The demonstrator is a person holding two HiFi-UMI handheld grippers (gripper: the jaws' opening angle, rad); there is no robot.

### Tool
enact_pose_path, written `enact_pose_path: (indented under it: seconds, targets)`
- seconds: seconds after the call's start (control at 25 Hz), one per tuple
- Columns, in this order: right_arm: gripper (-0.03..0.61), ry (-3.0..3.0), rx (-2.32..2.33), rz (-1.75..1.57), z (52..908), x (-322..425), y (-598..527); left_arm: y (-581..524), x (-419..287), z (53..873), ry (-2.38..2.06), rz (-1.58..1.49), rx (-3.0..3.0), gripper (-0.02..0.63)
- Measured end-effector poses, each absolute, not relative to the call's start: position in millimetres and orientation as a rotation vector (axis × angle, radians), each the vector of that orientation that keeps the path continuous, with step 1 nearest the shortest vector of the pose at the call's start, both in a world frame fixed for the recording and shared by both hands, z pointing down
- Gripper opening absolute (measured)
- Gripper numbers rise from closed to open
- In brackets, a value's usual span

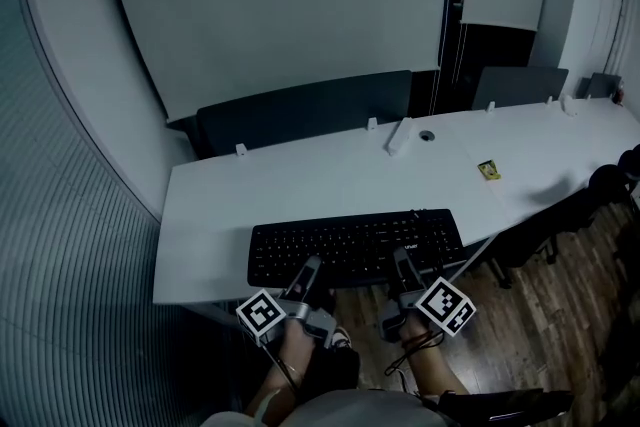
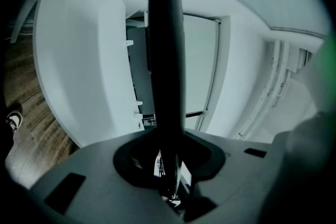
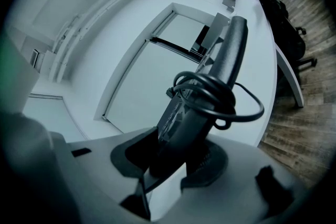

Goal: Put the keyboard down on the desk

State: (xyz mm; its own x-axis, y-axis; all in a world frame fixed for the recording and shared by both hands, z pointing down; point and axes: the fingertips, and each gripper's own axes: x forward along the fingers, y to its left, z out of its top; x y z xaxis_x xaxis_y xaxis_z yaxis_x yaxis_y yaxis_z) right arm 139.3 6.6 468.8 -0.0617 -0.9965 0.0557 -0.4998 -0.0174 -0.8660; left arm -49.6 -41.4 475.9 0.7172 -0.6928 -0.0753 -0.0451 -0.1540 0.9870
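"Black plastic in both hands, from where I stand: the left gripper and the right gripper each have their jaws closed on the near long edge of the keyboard. One is a little left of its middle, the other a little right."

"How wide are the jaws?"

"Narrow, only as far apart as that edge is thick, one jaw over the keys and one underneath. Both grippers point level."

"And the keyboard itself?"

"Full-size, dark, keys up, lying flat and lengthwise along the front of the white desk. Its near right corner sticks out past the desk's edge, over the wooden floor. I can't tell whether it rests on the top or hangs just above it."

"Any lead on it?"

"Its cable is wound in loose loops round the body, close to the right gripper."

"What lies behind it?"

"More white top, then a small yellow thing well off to the right. Farther back a white upright piece stands beside a round cable hole. A dark panel runs along the back edge, and a pale roller blind hangs on the wall behind."
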Motion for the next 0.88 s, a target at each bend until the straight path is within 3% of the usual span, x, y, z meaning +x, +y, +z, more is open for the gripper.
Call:
enact_pose_path:
  seconds: [0.88]
  targets:
    - [0.144,1.609,-1.599,-0.983,476,188,-95,-141,4,475,-0.554,-0.643,1.614,0.100]
